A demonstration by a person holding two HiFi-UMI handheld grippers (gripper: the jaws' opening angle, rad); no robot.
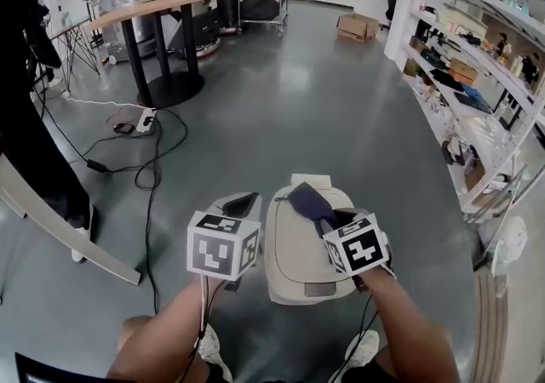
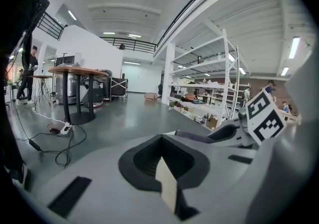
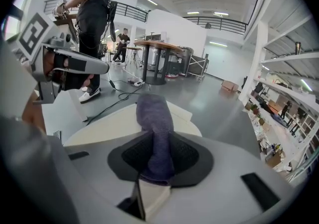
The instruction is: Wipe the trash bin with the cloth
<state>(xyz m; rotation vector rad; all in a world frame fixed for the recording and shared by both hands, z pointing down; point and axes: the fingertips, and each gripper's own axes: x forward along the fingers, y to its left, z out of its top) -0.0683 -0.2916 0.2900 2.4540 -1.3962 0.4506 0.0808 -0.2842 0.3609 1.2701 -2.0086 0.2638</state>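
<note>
"So, what has the right claw got?"

"I see my right gripper [image 3: 154, 170] clamped on the cloth [image 3: 154, 128]. It's dark purple, pinched between the pads, and the loose end runs straight out ahead of the jaws."

"And the bin?"

"Directly below and in front of that claw. The trash bin [image 1: 294, 258] is cream, and from my head camera the cloth [image 1: 308, 201] lies on the far part of its lid, just past the right gripper [image 1: 330, 221]. In the right gripper view the pale lid [image 3: 107, 131] spreads out to both sides of the cloth's tip."

"Left side?"

"My left gripper [image 2: 163, 164] has its jaws closed together with nothing between them. From above, the left gripper [image 1: 243, 204] sits just to the left of the bin, level with the other claw. I can't tell whether it touches the bin wall."

"Can one claw see the other?"

"Yes. To the right of the left claw I get the other one's marker cube [image 2: 264, 116], with the cloth [image 2: 192, 137] poking out beyond it. Ahead of both there is grey floor, a black cable [image 1: 149, 173] off to the left and shelving [image 1: 477, 75] to the right."
</note>
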